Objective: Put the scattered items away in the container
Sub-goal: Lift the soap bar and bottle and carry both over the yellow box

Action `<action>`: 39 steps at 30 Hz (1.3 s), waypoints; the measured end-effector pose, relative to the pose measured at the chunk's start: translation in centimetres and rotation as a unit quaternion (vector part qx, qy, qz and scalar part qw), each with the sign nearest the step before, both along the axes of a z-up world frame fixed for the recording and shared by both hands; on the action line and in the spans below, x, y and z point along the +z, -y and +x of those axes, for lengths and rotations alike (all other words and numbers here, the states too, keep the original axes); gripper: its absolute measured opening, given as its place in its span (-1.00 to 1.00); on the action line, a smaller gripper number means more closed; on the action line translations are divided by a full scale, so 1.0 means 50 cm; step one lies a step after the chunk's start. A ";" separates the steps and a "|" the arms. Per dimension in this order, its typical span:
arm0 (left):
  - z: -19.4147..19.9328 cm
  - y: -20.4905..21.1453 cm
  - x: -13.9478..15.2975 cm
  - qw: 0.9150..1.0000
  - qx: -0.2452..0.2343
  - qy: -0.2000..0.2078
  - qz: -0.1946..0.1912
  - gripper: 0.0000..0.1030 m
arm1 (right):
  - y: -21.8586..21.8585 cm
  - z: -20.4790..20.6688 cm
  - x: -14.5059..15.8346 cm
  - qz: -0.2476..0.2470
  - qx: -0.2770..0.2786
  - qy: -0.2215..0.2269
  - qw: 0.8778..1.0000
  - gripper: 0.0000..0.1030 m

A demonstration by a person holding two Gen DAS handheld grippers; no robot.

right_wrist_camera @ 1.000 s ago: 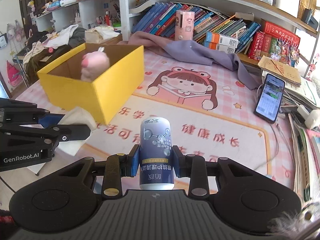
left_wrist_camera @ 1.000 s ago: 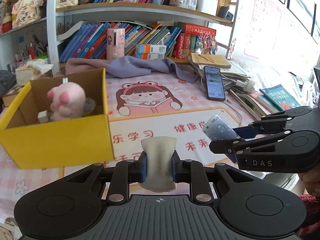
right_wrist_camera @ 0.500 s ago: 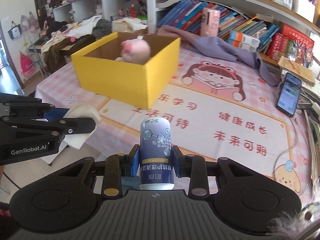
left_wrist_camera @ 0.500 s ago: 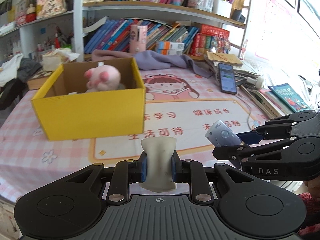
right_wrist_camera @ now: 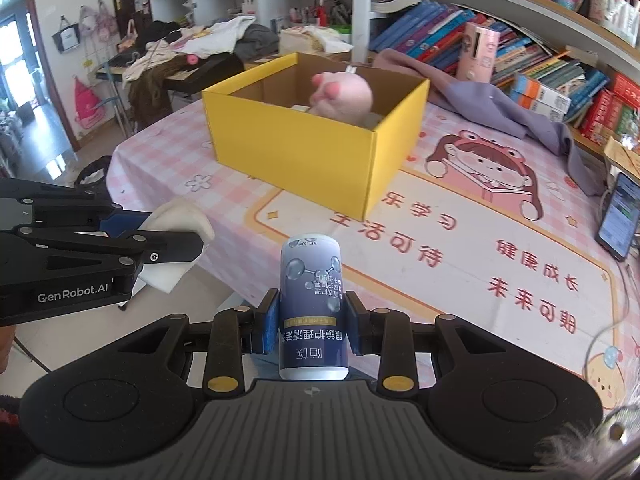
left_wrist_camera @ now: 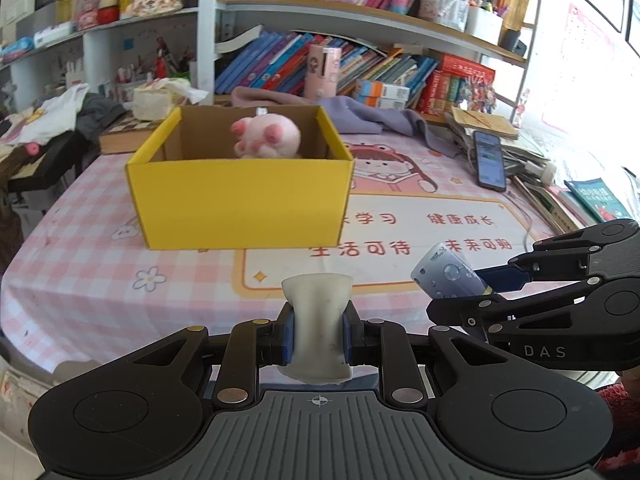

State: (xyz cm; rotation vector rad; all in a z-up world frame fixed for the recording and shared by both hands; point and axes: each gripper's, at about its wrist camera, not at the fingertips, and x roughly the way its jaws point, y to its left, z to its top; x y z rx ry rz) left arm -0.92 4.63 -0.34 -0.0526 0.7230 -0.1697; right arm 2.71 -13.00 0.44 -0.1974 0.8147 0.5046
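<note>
two loads carried, both pulled back from the box

two tongs were each clenched on an item. the left tongs [left_wrist_camera: 318, 334] gripped a pale, soft white pouch [left_wrist_camera: 318, 326] between the blue pads, and the right tongs [right_wrist_camera: 312, 334] pinched a small blue-and-white bottle [right_wrist_camera: 311, 312] standing upright between its fingers. neither item touched the worktop [left_wrist_camera: 80, 280].

over the last second the view had changed a good deal — the yellow box [left_wrist_camera: 240, 196] had filled the near left of the left camera, and it now sat further off, near the middle of the pink checked cloth, with both tongs out past the worktop's front edge. the grips themselves had not altered; pouch and bottle sat in the pads just as before. inside the box a pink plush toy [left_wrist_camera: 266, 138] was already lying against the back wall.

that retreat looked like a step away from the goal rather than a drop-off: nothing had been released, so both items still had to go in. the likely next move was to bring each load forward again over the open top and let go — the box had free space on the plush's left side.
</note>
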 end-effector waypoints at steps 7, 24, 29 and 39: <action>-0.008 -0.023 -0.004 1.000 0.013 -0.004 0.001 -0.59 | -0.025 0.002 -0.007 0.004 0.010 -0.005 1.000 -0.40; -0.003 -0.079 -0.008 1.000 0.026 -0.009 -0.001 -0.59 | -0.071 0.007 -0.014 0.010 0.016 -0.011 1.000 -0.40; 0.005 -0.094 0.001 1.000 0.028 -0.004 -0.003 -0.59 | -0.083 0.014 -0.011 0.011 0.017 -0.008 1.000 -0.40; 0.043 -0.112 0.016 0.999 0.037 0.004 -0.005 -0.59 | -0.097 0.052 -0.002 0.008 0.034 0.000 0.999 -0.40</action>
